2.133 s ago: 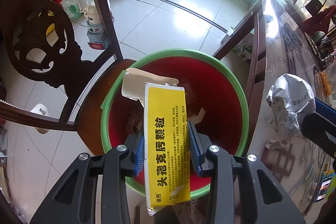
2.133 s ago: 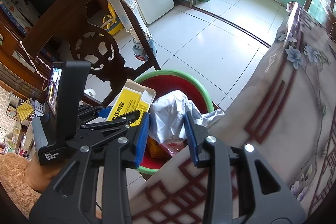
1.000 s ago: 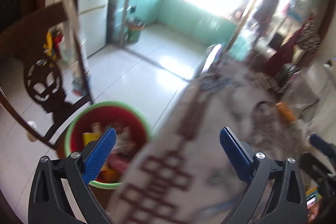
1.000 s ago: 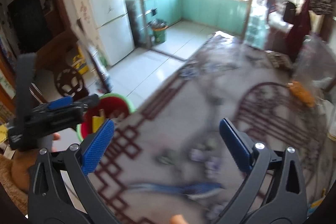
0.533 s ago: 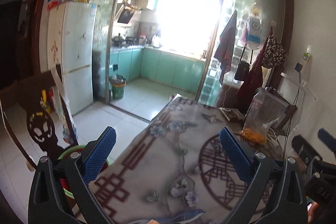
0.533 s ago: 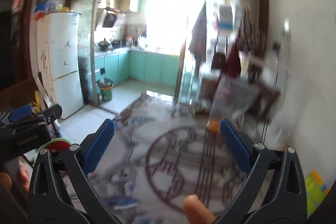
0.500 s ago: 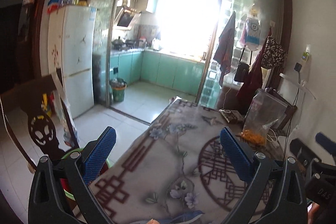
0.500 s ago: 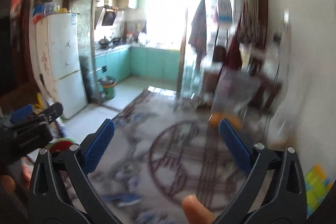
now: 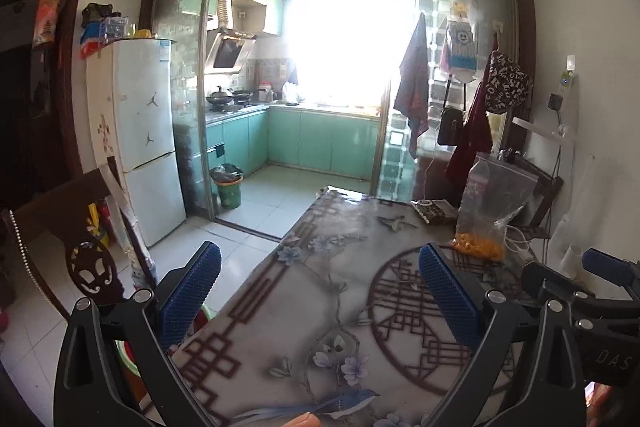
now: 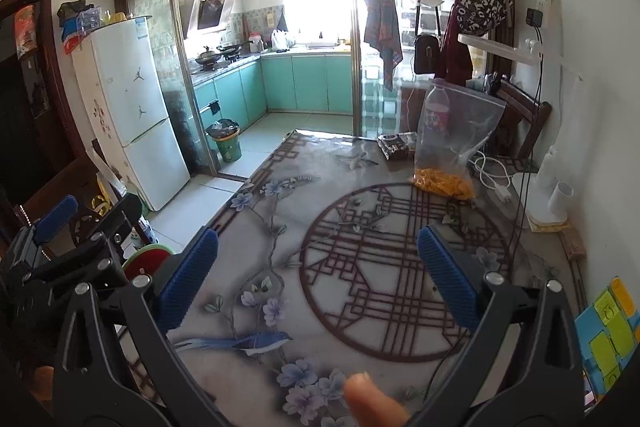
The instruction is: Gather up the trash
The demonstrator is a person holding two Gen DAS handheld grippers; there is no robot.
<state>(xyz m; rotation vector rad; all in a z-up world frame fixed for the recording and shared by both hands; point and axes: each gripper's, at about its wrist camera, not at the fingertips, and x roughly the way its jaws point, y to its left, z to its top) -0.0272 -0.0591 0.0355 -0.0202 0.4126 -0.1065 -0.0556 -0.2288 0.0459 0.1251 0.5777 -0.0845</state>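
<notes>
Both grippers have risen from the bin since two seconds ago, when the left one clamped a yellow box and the right one a paper wad over it; each now hangs empty above the table.

Left wrist view: the left gripper [image 9: 320, 291] has its jaws spread wide, with nothing between the blue pads [image 9: 192, 293]. Below it lies the table [image 9: 340, 307], covered by a cloth with flowers, a bird and a dark round lattice. Behind the left finger a sliver of the bin [image 9: 128, 351], green rim and red inside, shows just beside the table's near left corner; its contents are hidden here. A carved chair [image 9: 86, 267] stands by it. At the table's far right a clear bag [image 9: 488, 215] with orange pieces at its bottom stands upright, a dark packet [image 9: 434, 209] beside it. The right gripper [image 9: 592, 303] enters from the right edge. A fridge [image 9: 144, 139] stands at left, and a green pail [image 9: 228, 185] sits on the kitchen floor beyond.

Right wrist view: the right gripper [image 10: 318, 267] is likewise wide open and empty over the lattice. The left gripper's body fills the lower left, partly covering the bin, whose red and green edge peeks out beside the table edge. The bag, packet and a white cable [image 10: 492, 179] sit at the far right. A fingertip [image 10: 368, 403] shows at the bottom edge.
</notes>
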